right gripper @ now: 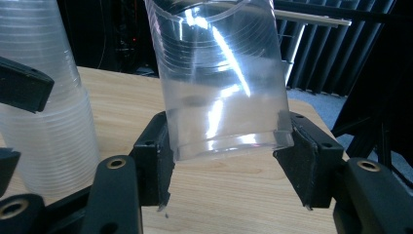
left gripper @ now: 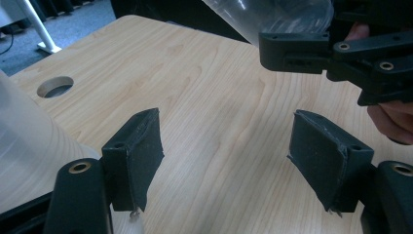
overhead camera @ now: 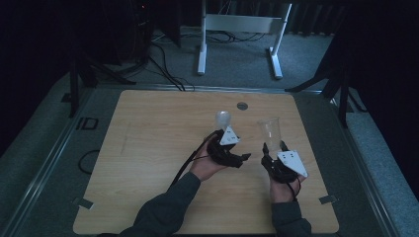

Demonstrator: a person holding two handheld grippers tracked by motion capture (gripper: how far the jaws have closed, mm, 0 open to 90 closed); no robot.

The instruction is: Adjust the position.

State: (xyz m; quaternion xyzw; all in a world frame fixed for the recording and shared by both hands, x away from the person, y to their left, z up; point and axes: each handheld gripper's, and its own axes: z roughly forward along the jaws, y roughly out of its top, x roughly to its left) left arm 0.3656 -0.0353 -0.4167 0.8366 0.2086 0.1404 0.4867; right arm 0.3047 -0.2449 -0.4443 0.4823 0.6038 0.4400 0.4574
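A single clear plastic cup [right gripper: 221,78] is tilted slightly, and my right gripper [right gripper: 226,146] is shut on its lower end, one pad on each side. From above, this cup [overhead camera: 270,129] rises over the right gripper [overhead camera: 273,147] at the table's right. A stack of clear cups [overhead camera: 223,119] stands just beyond my left gripper [overhead camera: 236,150]. In the left gripper view the stack [left gripper: 22,141] lies outside the left jaw. The left gripper [left gripper: 226,131] is open with only bare wood between its pads. The right gripper [left gripper: 336,53] and its cup [left gripper: 272,17] show ahead.
The wooden table [overhead camera: 148,148] has a round hole [overhead camera: 242,105] near its far edge. A white metal stand [overhead camera: 237,24] and cables lie on the floor beyond it. Dark frame legs flank both far corners.
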